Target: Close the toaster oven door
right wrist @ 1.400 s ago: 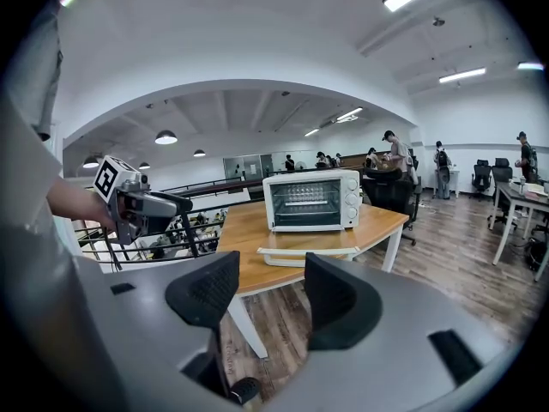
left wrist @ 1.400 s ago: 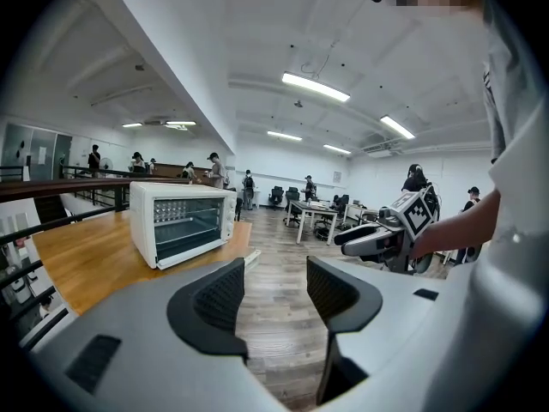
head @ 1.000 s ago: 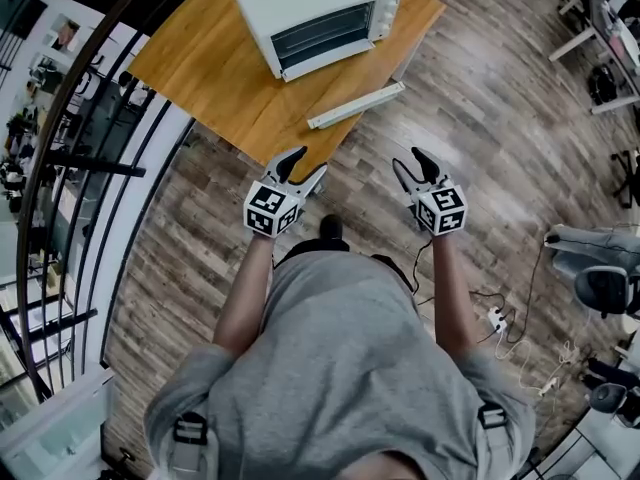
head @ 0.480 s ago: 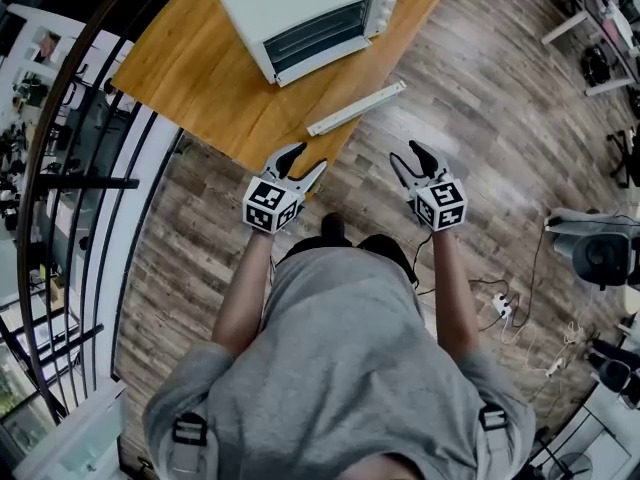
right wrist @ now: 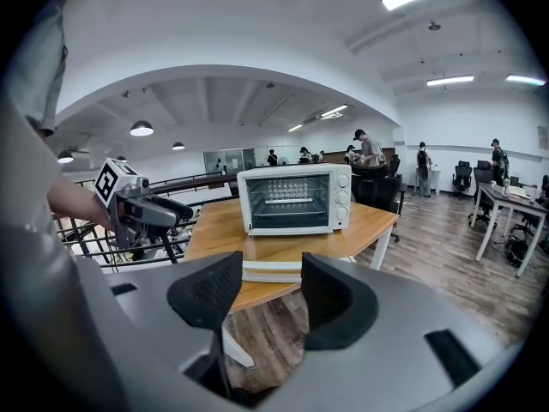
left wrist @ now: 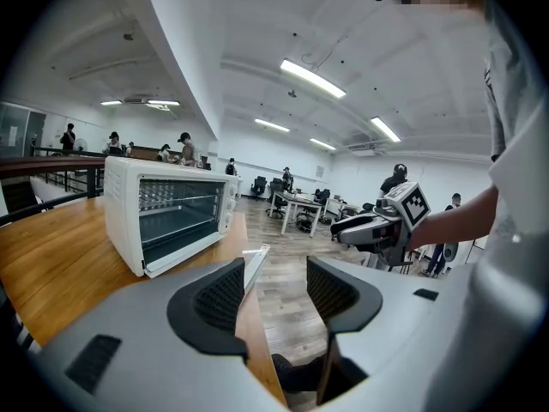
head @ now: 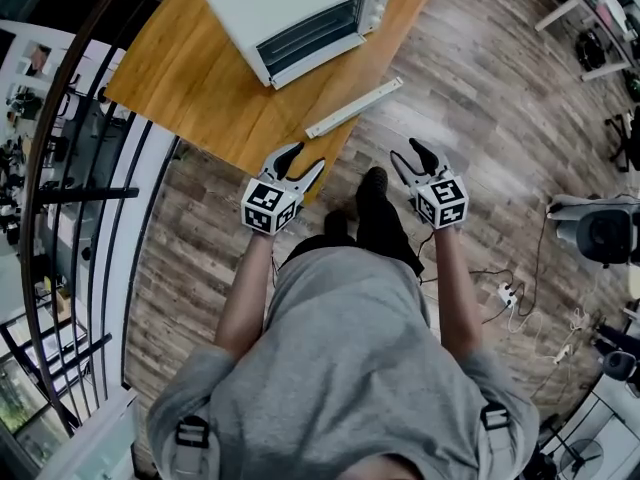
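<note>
Nearest the camera, both bare forearms reach forward out of a grey shirt (head: 350, 368), elbows bent and wrists straight, holding the tools side by side and well apart. The left gripper (head: 305, 160) points ahead and a little downward. Its tongs are spread with nothing between them, and their tips sit at the near edge of the wooden table (head: 190, 78). The right gripper (head: 405, 153) is held the same way. Its tongs are also spread and empty, and it hangs over the plank floor (head: 480, 118) just off the table's corner. A dark shoe (head: 372, 183) stands on the floor between the two tools.

Beyond the tips, a long white bar (head: 355, 106) lies along the table's edge. Further back on the table stands the white toaster oven (head: 300, 13), well apart from both grippers, its dark glazed front turned toward the person. I cannot tell whether its door is fully shut. A dark railing (head: 90, 168) curves along the left side. Desks and chairs stand far off.
</note>
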`<state>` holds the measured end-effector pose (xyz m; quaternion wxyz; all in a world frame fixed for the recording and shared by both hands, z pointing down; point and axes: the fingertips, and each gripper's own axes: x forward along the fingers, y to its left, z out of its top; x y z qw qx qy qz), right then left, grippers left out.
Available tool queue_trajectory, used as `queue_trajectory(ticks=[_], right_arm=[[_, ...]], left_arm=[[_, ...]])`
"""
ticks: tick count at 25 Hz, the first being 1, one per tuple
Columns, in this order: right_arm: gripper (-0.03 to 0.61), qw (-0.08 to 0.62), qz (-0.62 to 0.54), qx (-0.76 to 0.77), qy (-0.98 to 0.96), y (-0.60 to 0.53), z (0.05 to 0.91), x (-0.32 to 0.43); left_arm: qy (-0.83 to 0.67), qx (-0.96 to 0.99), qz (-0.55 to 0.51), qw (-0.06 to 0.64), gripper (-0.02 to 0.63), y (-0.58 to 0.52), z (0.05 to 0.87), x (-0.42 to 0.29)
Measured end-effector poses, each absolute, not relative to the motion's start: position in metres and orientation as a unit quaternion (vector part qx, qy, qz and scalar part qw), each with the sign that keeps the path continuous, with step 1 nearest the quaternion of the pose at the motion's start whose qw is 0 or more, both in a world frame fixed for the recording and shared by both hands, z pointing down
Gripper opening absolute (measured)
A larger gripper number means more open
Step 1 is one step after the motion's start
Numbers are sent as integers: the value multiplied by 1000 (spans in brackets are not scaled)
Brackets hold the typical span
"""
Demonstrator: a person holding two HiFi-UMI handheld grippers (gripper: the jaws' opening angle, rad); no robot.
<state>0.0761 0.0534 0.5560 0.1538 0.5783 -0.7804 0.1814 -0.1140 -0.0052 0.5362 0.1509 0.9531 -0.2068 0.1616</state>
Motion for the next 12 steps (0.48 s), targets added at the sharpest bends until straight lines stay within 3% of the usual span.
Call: queue_trajectory(ticks=[12], right_arm=[[224,148,183,562,-793,27,566,84]], left_arm=[[-234,945,169,156,242,-19,548,-123]])
